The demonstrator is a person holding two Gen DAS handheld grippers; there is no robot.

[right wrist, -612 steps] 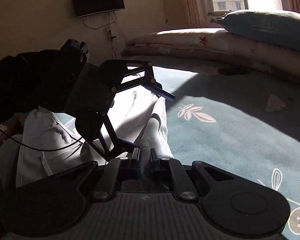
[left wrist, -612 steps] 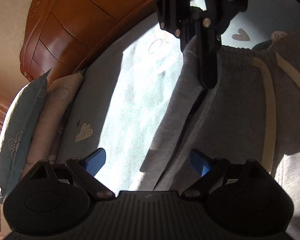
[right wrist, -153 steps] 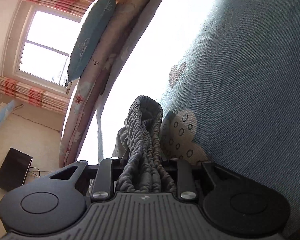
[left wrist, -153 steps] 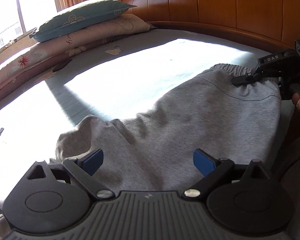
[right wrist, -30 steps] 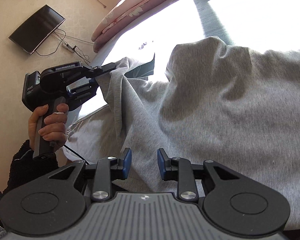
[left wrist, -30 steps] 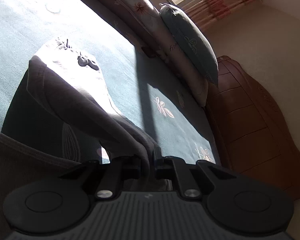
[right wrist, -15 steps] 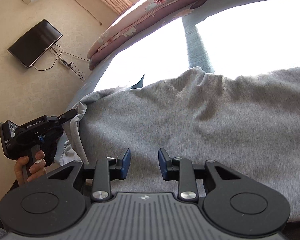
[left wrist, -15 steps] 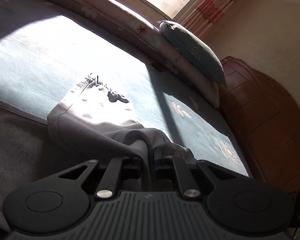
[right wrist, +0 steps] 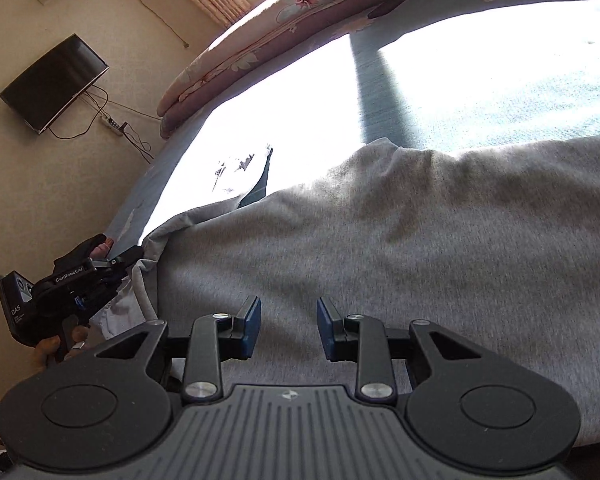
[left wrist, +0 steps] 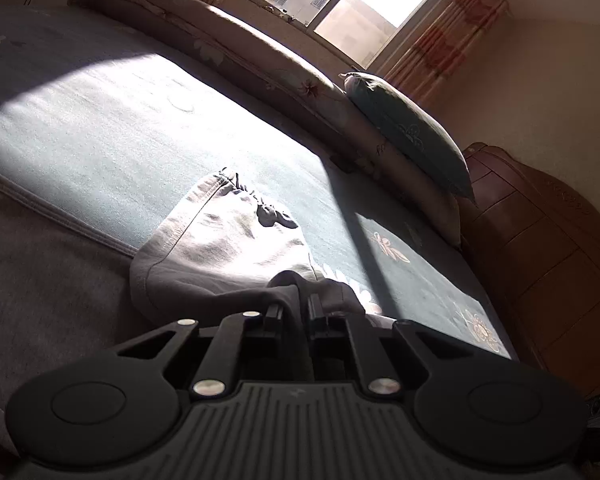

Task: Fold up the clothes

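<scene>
Seen first from the left wrist, the left hand-held gripper (left wrist: 303, 312) has its jaws pinched nearly together on a bunched ridge of the grey garment (left wrist: 220, 240), which spreads forward from the grip across the bed (left wrist: 100, 128), a gathered cuff at its far end lying in the sun patch. Beyond the garment a teal pillow (left wrist: 412, 140) rests on a rolled quilt (left wrist: 260, 68) along the bed's far edge, under the window (left wrist: 348, 8), with the wooden headboard (left wrist: 548, 248) off to one side. From the right wrist, the right hand-held gripper (right wrist: 288, 324) hovers just above the same garment (right wrist: 400, 240) with its blue pads (right wrist: 253, 316) partly apart and nothing between them; the cloth lies broad and fairly flat on the bed ahead of it. At the garment's edge on the television (right wrist: 52, 80) side, the left hand-held gripper (right wrist: 134, 258) shows again, a hand (right wrist: 56, 344) on its handle, nipping the cloth. The fabric looks like thick, soft jersey: light, limp, not slippery, likely to sag and crease wherever unsupported, so a grip on a seam, cuff or doubled edge should hold better than one on a single flat layer.
</scene>
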